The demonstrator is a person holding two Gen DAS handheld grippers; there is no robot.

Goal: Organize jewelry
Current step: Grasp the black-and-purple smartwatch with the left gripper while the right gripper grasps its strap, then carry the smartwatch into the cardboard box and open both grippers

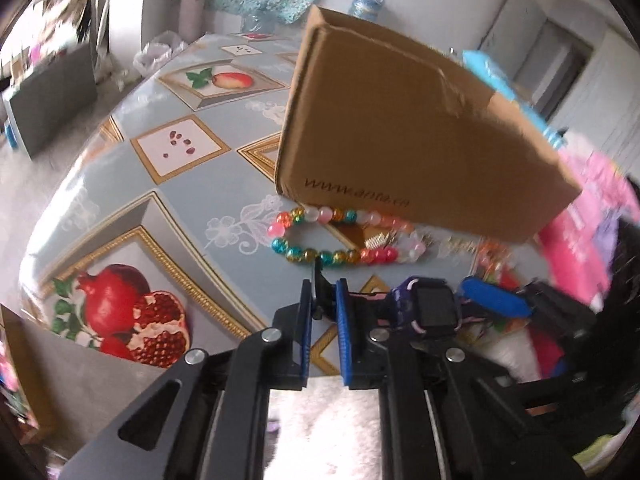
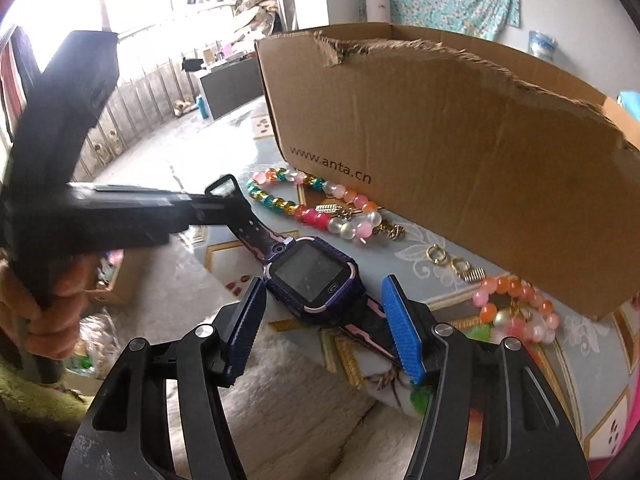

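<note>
A purple smartwatch (image 2: 312, 276) with a black and pink strap lies at the table's near edge; it also shows in the left wrist view (image 1: 434, 306). My left gripper (image 1: 322, 292) is shut on the strap's buckle end (image 2: 224, 188). My right gripper (image 2: 320, 300) is open, its fingers on either side of the watch body, not touching it. A multicoloured bead bracelet (image 1: 320, 236) (image 2: 304, 204) lies in front of the cardboard box (image 1: 400, 132) (image 2: 460, 160). Gold earrings (image 2: 456, 262) and an orange-pink bead bracelet (image 2: 516, 308) lie beside the box.
The table (image 1: 168, 184) has a blue cloth with fruit pictures. A pink package (image 1: 592, 236) sits to the right. A gold chain piece (image 2: 392, 230) lies by the beads. White fleece (image 2: 288, 392) lies below the table edge.
</note>
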